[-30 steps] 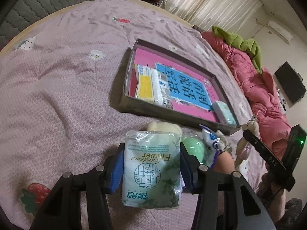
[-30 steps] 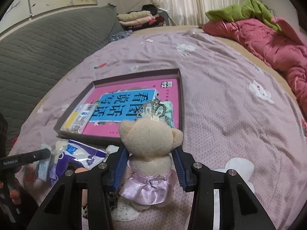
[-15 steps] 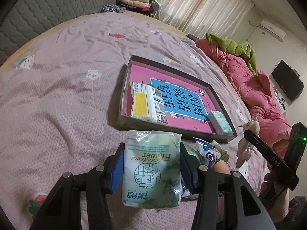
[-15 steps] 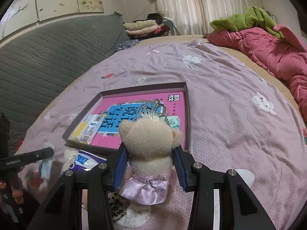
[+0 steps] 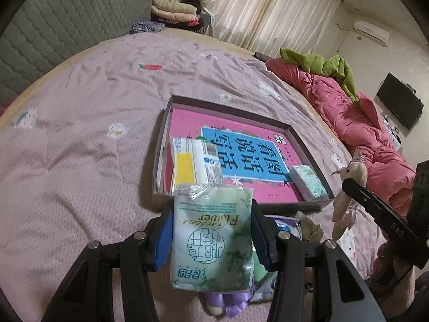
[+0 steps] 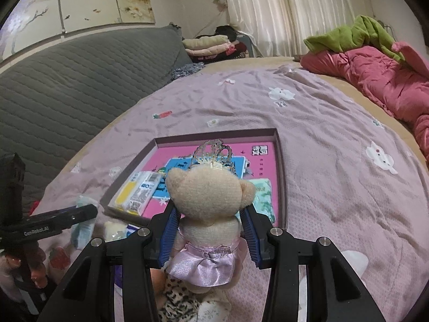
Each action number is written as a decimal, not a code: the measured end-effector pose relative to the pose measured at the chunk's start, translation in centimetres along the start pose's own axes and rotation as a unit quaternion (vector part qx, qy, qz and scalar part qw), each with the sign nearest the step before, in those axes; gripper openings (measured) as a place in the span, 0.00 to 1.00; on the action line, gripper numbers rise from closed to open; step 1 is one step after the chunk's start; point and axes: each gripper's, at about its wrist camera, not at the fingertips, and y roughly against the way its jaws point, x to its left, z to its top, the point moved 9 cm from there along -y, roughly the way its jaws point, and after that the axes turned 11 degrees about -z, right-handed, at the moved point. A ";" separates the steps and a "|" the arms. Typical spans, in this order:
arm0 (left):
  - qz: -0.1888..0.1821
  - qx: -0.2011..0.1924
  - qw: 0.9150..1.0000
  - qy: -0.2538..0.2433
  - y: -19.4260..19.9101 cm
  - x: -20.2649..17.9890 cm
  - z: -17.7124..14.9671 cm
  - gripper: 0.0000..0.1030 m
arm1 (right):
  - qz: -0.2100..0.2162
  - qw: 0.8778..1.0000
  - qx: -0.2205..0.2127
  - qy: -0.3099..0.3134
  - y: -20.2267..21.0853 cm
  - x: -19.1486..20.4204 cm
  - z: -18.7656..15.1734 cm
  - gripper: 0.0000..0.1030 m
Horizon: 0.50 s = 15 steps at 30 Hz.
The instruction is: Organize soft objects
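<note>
My left gripper (image 5: pixel 211 232) is shut on a pale green tissue pack (image 5: pixel 213 238) and holds it above the bed, just short of the box's near wall. My right gripper (image 6: pixel 210 234) is shut on a beige teddy bear (image 6: pixel 207 214) with a tiara and lilac skirt, held near the box's near right corner. The shallow brown box (image 5: pixel 268 119) lies on the bed; it also shows in the right wrist view (image 6: pixel 281 177). It holds a pink book, a yellow-white tissue pack (image 5: pixel 191 162) and a small green pack (image 5: pixel 308 182).
Loose soft items (image 5: pixel 308 226) lie on the lilac bedspread below both grippers, partly hidden. A pink quilt (image 5: pixel 356 123) with a green cloth lies along the right side. A grey padded headboard (image 6: pixel 80 86) and folded clothes (image 6: pixel 211 45) are at the back.
Both grippers have risen and tilted up with their loads, so the box sits farther below and ahead. The bear and the tissue pack stay gripped.
</note>
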 end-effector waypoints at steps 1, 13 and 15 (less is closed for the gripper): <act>0.000 -0.001 1.000 -0.002 -0.1 -0.1 0.1 0.50 | 0.000 1.000 -0.001 0.000 -0.1 0.0 0.2 0.45; -0.002 -0.002 1.000 -0.010 -2.1 0.0 1.6 0.50 | 0.006 1.000 -0.006 0.005 -1.3 0.6 1.4 0.45; -0.005 -0.003 1.000 -0.012 -2.4 0.0 1.9 0.50 | 0.006 1.000 -0.006 0.006 -1.5 0.6 1.4 0.45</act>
